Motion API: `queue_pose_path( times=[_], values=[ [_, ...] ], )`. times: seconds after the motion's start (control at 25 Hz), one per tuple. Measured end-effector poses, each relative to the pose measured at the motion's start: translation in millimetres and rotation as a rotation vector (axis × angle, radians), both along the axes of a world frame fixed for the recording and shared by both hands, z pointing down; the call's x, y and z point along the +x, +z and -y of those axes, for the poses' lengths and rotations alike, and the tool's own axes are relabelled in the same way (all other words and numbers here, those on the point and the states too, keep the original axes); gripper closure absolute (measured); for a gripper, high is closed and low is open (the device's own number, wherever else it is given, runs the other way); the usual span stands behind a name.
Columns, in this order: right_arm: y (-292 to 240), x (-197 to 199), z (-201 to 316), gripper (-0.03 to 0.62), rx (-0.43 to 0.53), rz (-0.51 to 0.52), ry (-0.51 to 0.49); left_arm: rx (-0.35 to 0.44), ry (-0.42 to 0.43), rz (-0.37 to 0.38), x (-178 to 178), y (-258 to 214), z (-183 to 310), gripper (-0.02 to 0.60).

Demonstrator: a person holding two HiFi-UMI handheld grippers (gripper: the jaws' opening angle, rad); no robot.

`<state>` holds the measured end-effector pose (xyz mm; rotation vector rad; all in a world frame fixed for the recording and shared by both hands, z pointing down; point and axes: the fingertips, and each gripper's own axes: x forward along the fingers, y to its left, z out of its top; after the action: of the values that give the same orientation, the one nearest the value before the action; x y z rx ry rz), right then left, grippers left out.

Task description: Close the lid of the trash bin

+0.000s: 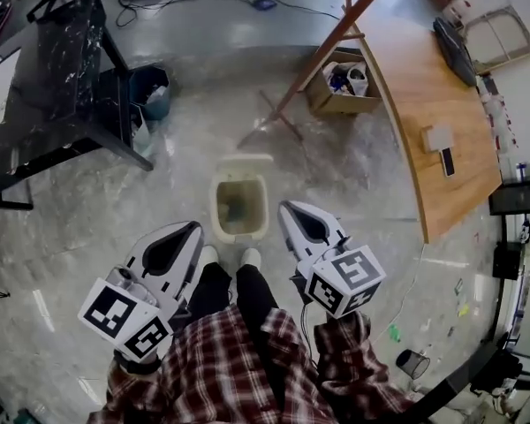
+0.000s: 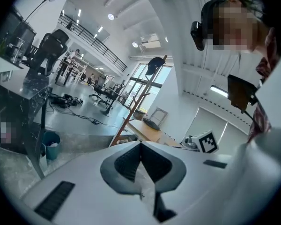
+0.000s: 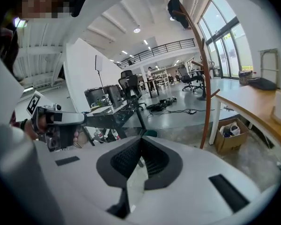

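A cream trash bin (image 1: 239,205) stands on the floor just ahead of the person's feet, its mouth open and its lid (image 1: 241,161) tipped back on the far side. My left gripper (image 1: 193,229) hovers to the bin's near left, and my right gripper (image 1: 286,208) sits close to its right rim. Both point forward, shut and holding nothing. In the left gripper view the left gripper (image 2: 141,144) has its jaws meeting at the tip; the right gripper (image 3: 141,139) looks the same in the right gripper view. Neither of those views shows the bin.
A black table (image 1: 64,69) and a small blue bin (image 1: 149,92) are at the far left. A slanted wooden coat-rack pole (image 1: 336,35), a cardboard box (image 1: 339,83) and a wooden desk (image 1: 435,113) lie to the right. Cables run across the far floor.
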<state>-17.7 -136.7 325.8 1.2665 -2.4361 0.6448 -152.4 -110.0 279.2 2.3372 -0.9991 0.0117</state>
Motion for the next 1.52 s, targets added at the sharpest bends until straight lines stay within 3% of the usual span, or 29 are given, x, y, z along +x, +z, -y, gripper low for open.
queue_pose_path(
  times=[0.32, 0.8, 1.0, 1.08, 1.32, 1.52],
  values=[
    [77.5, 27.5, 37.5, 0.582, -0.086, -0.047, -0.019, -0.097, 0.035, -0.008, 30.8, 69.3, 13.6, 0.571],
    [205.5, 28.5, 119.3, 0.58, -0.198, -0.187, -0.276, -0.221, -0.072, -0.005, 32.9, 185.7, 31.2, 0.571],
    [245.7, 24.5, 153.1, 0.574, -0.232, -0.257, -0.374, -0.255, -0.068, 0.009, 32.5, 226.1, 44.2, 0.571],
    [259.6, 19.0, 163.2, 0.538, -0.251, -0.275, -0.434, -0.26, -0.058, 0.015, 32.9, 240.0, 51.2, 0.571],
    [296.4, 16.6, 171.5, 0.516, -0.353, -0.271, -0.589, -0.294, -0.028, 0.024, 43.5, 270.3, 60.4, 0.571],
    [306.8, 17.3, 171.3, 0.516, -0.427, -0.228, -0.612, -0.328, -0.017, 0.024, 54.0, 284.9, 61.4, 0.571]
  ],
)
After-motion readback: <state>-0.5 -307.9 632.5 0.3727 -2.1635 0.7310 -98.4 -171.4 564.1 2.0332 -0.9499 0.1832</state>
